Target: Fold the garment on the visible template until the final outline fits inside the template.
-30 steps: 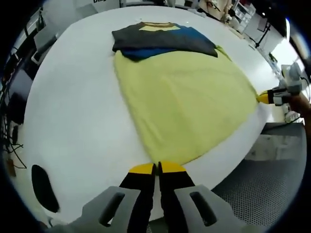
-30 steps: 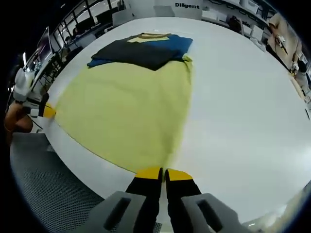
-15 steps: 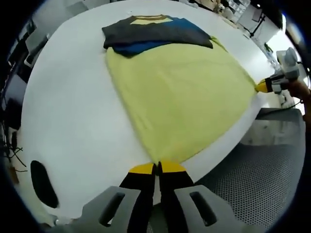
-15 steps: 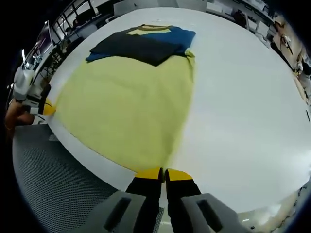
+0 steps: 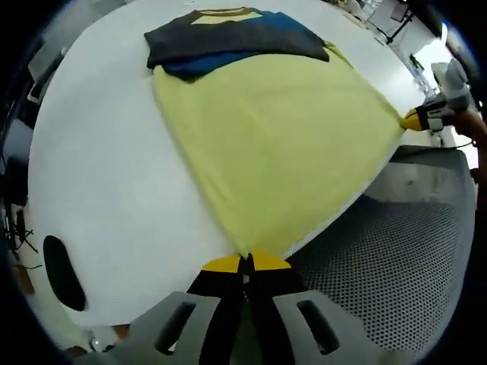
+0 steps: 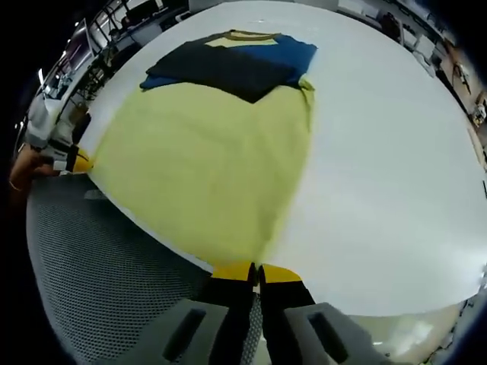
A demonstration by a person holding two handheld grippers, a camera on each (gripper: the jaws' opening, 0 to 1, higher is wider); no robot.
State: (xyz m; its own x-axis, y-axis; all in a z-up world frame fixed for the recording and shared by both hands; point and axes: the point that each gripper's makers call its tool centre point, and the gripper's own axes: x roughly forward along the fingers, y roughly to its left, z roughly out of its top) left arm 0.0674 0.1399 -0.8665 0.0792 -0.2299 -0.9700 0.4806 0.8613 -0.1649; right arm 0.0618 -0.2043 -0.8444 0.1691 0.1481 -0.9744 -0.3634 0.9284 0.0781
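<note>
A yellow garment (image 5: 274,129) lies spread on the white table (image 5: 91,167), its dark grey and blue upper part (image 5: 228,46) folded across the far end. My left gripper (image 5: 246,262) is shut on one corner of the near hem, out past the table edge. The right gripper (image 5: 422,119) holds the other hem corner at the right. In the right gripper view, the right gripper (image 6: 255,270) is shut on its corner of the garment (image 6: 205,160). The left gripper (image 6: 72,160) pinches the far corner at the left, and the hem is stretched taut between them.
Grey perforated flooring (image 5: 380,266) lies below the table edge, seen again as flooring (image 6: 99,281) in the right gripper view. A dark oval opening (image 5: 57,274) marks the table near its left edge. Desks and equipment stand beyond the table (image 6: 380,152).
Both grippers have drawn back from the table with the hem held. The hem corners now sit over the table edge, above the flooring, and more floor shows in both views.
</note>
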